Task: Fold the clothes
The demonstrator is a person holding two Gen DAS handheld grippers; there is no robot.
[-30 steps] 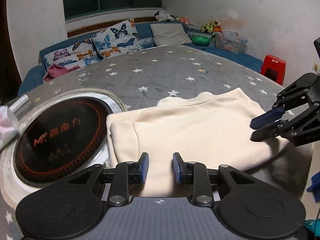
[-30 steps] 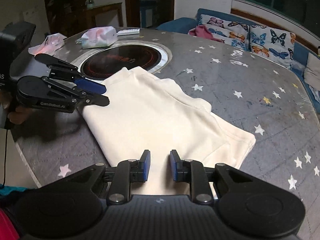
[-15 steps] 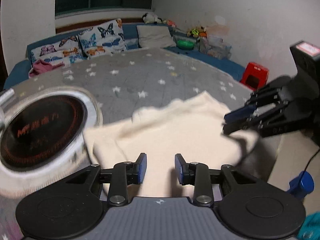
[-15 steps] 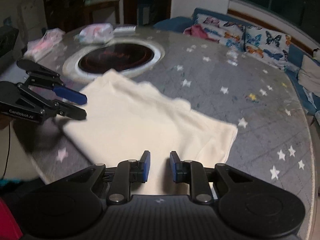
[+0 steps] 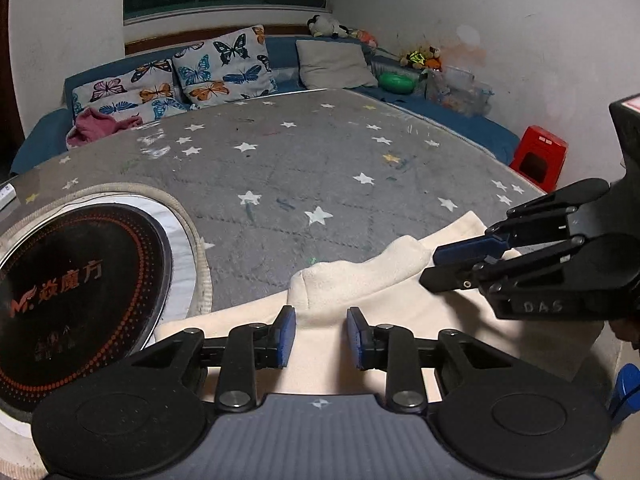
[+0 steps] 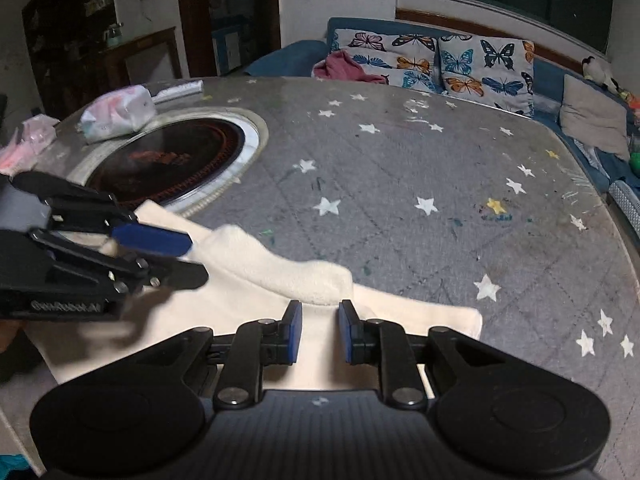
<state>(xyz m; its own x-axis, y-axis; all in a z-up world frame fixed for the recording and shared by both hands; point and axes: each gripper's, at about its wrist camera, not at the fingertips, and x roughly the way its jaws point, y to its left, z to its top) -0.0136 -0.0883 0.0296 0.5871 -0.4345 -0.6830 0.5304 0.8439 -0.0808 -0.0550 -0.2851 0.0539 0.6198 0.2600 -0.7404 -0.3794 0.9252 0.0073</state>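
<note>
The cream garment (image 5: pixel 360 292) has been drawn toward the near edge of the table (image 5: pixel 320 168) over the last second. Left gripper (image 5: pixel 321 336) and right gripper (image 6: pixel 320 332) are narrowly parted, apparently empty. Fold looks nearly complete.

Below our left claw (image 5: pixel 321 336), the cream fleece garment's (image 5: pixel 360 280) near edge is hidden; the black round induction cooktop (image 5: pixel 72 288) is cut off leftward.
</note>
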